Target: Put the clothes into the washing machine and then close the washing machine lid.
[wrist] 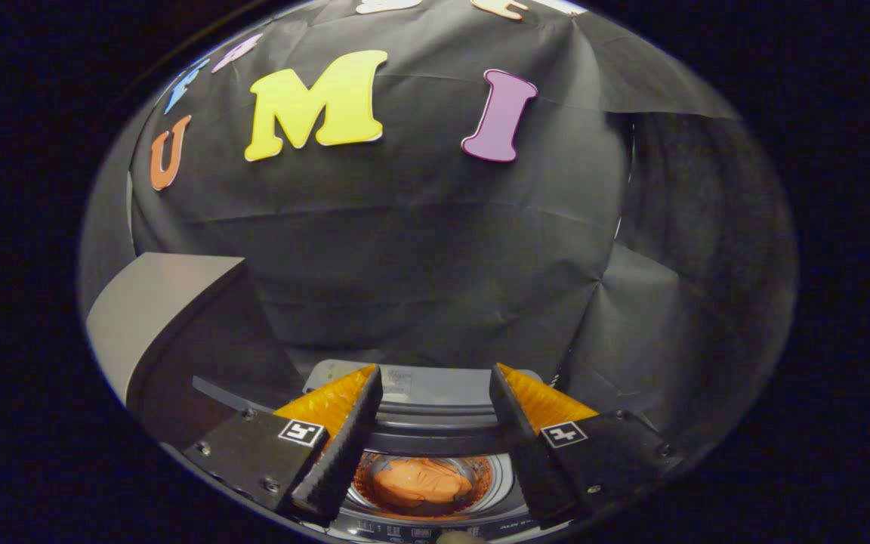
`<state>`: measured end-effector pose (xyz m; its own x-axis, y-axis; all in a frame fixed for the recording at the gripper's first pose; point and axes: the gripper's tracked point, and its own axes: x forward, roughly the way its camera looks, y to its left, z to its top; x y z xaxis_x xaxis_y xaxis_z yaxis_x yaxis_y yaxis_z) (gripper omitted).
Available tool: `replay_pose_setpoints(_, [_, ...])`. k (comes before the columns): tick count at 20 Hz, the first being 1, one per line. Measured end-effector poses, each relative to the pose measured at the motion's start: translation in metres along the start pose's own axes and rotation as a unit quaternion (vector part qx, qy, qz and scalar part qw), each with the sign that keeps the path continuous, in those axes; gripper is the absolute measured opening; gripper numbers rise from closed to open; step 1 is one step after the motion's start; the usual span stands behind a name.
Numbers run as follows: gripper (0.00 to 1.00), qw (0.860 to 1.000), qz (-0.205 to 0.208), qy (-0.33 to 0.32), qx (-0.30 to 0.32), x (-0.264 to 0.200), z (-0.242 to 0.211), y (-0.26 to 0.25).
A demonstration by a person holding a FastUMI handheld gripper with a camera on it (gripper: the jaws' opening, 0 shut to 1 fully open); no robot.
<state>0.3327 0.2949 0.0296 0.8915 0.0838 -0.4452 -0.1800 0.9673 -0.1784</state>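
Observation:
My gripper (435, 385) is open, hovering above a top-loading washing machine (435, 393) with nothing between its fingers. Below and between the fingers lies the round drum opening, and an orange piece of clothing (418, 483) rests crumpled at the bottom of the drum. The machine's lid (159, 317) stands raised at the left of the opening, its grey face tilted upward beside the left finger. The grey rear panel of the machine shows just ahead of the fingertips.
The booth's black cloth wall (435, 249) hangs close behind the washing machine and wraps round to the right. The control strip (412, 531) of the machine runs along its near edge under the fingers.

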Motion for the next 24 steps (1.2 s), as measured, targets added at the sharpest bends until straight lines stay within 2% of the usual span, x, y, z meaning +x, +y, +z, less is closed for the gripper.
replay_pose_setpoints(8, [0.91, 0.999, 0.007, 0.049, -0.005, -0.014, -0.061, 0.006])
replay_pose_setpoints(17, [0.91, 0.999, 0.006, 0.039, -0.011, -0.027, -0.059, 0.003])
replay_pose_setpoints(24, [0.92, 0.999, 0.000, 0.031, -0.003, -0.063, -0.070, -0.003])
